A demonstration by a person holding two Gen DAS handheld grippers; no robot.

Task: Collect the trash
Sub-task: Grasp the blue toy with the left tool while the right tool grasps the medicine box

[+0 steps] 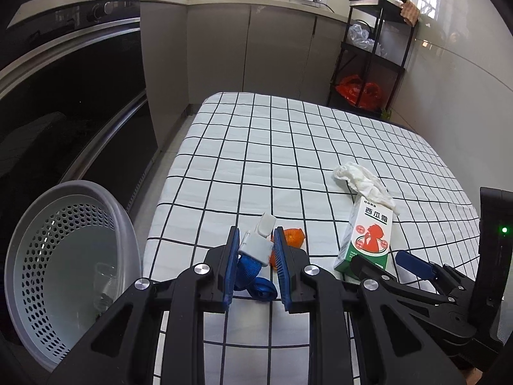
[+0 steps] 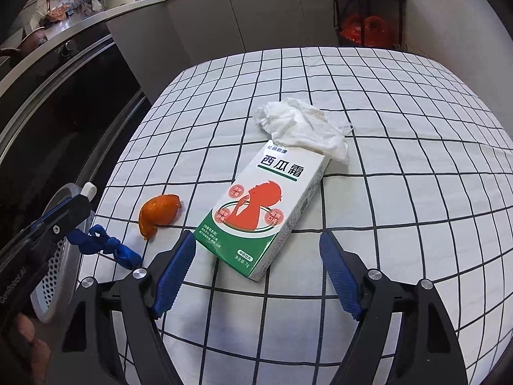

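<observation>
The left gripper (image 1: 256,250) is clamped on a small white clip (image 1: 256,243) with a blue strap (image 1: 253,272) hanging from it, held just above the near left corner of the checked tablecloth (image 1: 288,147). The right gripper (image 2: 256,276) stands wide open, holding nothing, its blue pads either side of the near end of the medicine box (image 2: 269,205).

Taking the box as the landmark: it lies flat, printed face up, its long axis running from the right gripper away and slightly rightward, the green end nearest the gripper and the title end farthest. A crumpled tissue (image 2: 304,128) touches its far end. An orange peel (image 2: 160,215) lies to its left, apart from it. Further left, off the table edge, stands the perforated grey bin (image 1: 64,256), with what looks like a clear cup (image 1: 105,282) already inside.

I judge the task to be early on: the clip is in hand but not dropped, while the box, tissue and peel remain.
</observation>
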